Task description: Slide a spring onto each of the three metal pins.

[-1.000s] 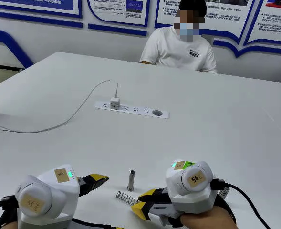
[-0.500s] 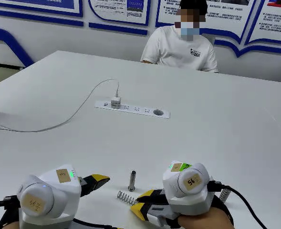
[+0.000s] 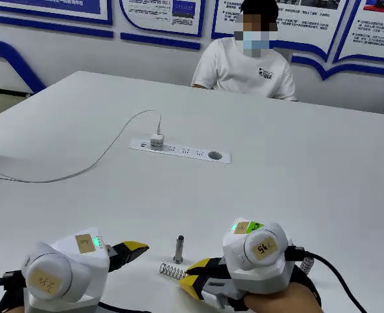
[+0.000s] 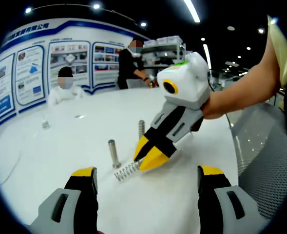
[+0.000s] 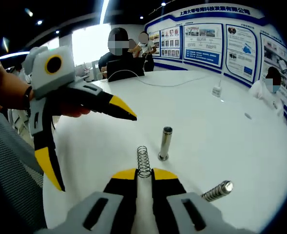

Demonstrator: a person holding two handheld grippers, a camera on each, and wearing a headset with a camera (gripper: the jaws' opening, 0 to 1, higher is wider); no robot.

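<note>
A small coil spring [image 5: 143,158] lies on the white table [image 3: 296,176], and my right gripper [image 5: 143,173] is shut on its near end. A bare metal pin [image 5: 165,142] stands upright just beyond and to the right of the spring. In the head view the pin [image 3: 178,248] stands between the two grippers, with the spring [image 3: 171,270] in front of it. My left gripper [image 4: 145,176] is wide open with nothing between its jaws, and it faces the right gripper [image 4: 150,158] from close by. A second pin [image 5: 216,191] wears a spring and lies by the right gripper.
A white power strip [image 3: 180,149] with a plugged-in adapter and a thin cable [image 3: 87,168] lies mid-table. A person in a white shirt [image 3: 244,65] sits at the far edge. Blue-and-white posters line the wall behind.
The right gripper has edged slightly left along the spring. The left gripper and the upright pin stay where they were.
</note>
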